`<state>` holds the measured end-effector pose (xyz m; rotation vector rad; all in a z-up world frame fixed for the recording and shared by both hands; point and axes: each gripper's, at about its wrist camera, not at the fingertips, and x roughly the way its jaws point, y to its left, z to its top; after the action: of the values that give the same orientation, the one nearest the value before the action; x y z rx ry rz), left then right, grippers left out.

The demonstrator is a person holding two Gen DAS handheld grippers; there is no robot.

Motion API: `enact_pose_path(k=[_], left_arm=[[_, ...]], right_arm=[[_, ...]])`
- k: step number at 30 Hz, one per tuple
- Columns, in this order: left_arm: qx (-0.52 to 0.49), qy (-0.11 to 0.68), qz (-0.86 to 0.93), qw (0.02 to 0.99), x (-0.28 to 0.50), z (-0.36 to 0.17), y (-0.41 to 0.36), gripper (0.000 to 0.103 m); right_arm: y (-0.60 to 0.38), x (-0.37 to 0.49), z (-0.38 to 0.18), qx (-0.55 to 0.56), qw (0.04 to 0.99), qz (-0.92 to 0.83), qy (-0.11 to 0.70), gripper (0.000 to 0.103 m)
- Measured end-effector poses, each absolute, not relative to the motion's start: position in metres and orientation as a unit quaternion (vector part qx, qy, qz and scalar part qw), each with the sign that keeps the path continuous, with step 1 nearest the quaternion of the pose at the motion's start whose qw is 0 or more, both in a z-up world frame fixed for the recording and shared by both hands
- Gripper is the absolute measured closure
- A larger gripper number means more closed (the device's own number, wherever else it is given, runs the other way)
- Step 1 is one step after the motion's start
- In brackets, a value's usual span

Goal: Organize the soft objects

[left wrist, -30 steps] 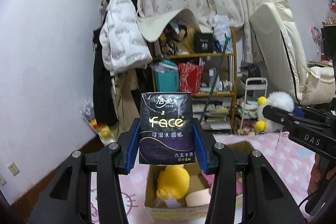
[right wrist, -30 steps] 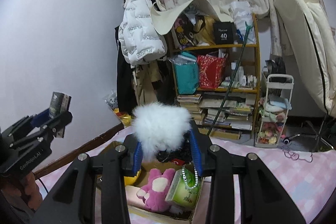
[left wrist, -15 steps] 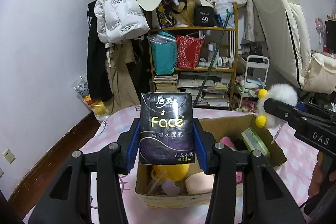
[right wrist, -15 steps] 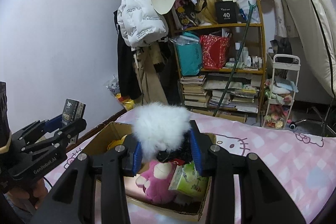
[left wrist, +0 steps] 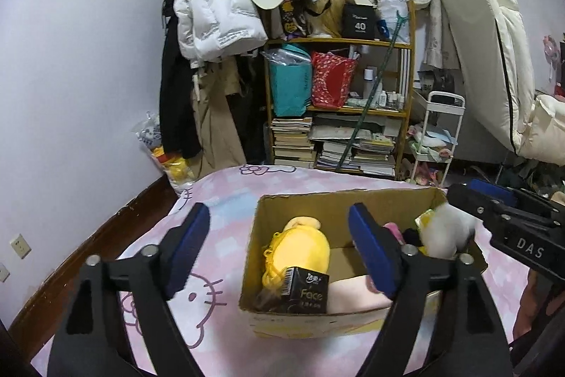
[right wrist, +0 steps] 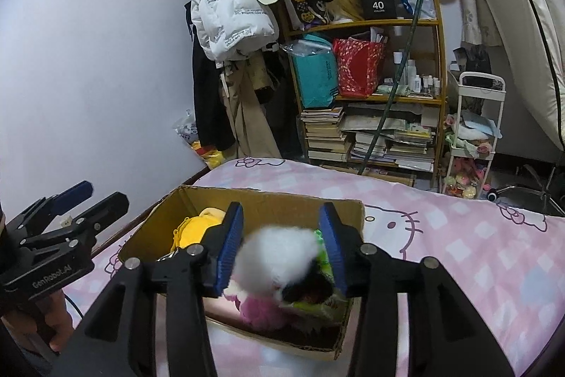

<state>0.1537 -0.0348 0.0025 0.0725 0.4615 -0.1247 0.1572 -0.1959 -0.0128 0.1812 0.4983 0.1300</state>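
A cardboard box stands on the pink bed. In it lie a yellow plush, a black Face tissue pack at the near edge, and a pink plush. My left gripper is open and empty above the box's near left side. My right gripper is open; a blurred white fluffy toy sits between its jaws over the box, next to a green pack. The white toy also shows in the left wrist view.
The bed has a pink Hello Kitty sheet. Behind it are a cluttered wooden shelf, hung coats, a white trolley and a leaning mattress. A wall runs along the left.
Both grippers tilted down toward the box and opened. The tissue pack left my left gripper and now lies in the box. The white toy is loose between my right jaws.
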Motion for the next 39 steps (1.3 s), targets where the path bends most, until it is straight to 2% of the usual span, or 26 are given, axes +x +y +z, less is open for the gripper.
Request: enact_pose_path(k=[5, 7, 11, 13, 17, 20, 32, 39], left_arm=[[0.040, 0.234, -0.059, 0.970, 0.149, 0.005, -0.029, 0.019], [0.042, 0.233, -0.055, 0.970, 0.145, 0.007, -0.028, 0.013], [0.049, 0.225, -0.056, 0.971, 0.134, 0.013, -0.027, 0.011], [0.054, 0.222, -0.057, 0.972, 0.128, 0.017, -0.028, 0.008], [0.061, 0.210, -0.043, 0.975, 0.111, 0.025, -0.027, 0.007], [0.058, 0.196, -0.030, 0.978, 0.094, 0.035, -0.024, 0.001], [0.096, 0.166, 0.004, 0.981, 0.042, 0.062, -0.024, 0.001], [0.091, 0.158, -0.001, 0.983, 0.016, 0.074, -0.020, 0.001]], right_arm=[[-0.198, 0.148, -0.006, 0.089, 0.966, 0.056, 0.236, 0.040], [-0.198, 0.145, -0.003, 0.089, 0.967, 0.052, 0.234, 0.030], [-0.201, 0.134, 0.005, 0.084, 0.970, 0.042, 0.226, 0.024], [-0.203, 0.127, 0.011, 0.082, 0.971, 0.036, 0.220, 0.013], [-0.205, 0.112, 0.022, 0.081, 0.974, 0.027, 0.208, 0.011], [-0.208, 0.098, 0.032, 0.078, 0.978, 0.019, 0.194, 0.000], [-0.223, 0.048, 0.065, 0.104, 0.984, 0.004, 0.146, 0.000], [-0.220, 0.023, 0.071, 0.069, 0.986, -0.018, 0.151, 0.000]])
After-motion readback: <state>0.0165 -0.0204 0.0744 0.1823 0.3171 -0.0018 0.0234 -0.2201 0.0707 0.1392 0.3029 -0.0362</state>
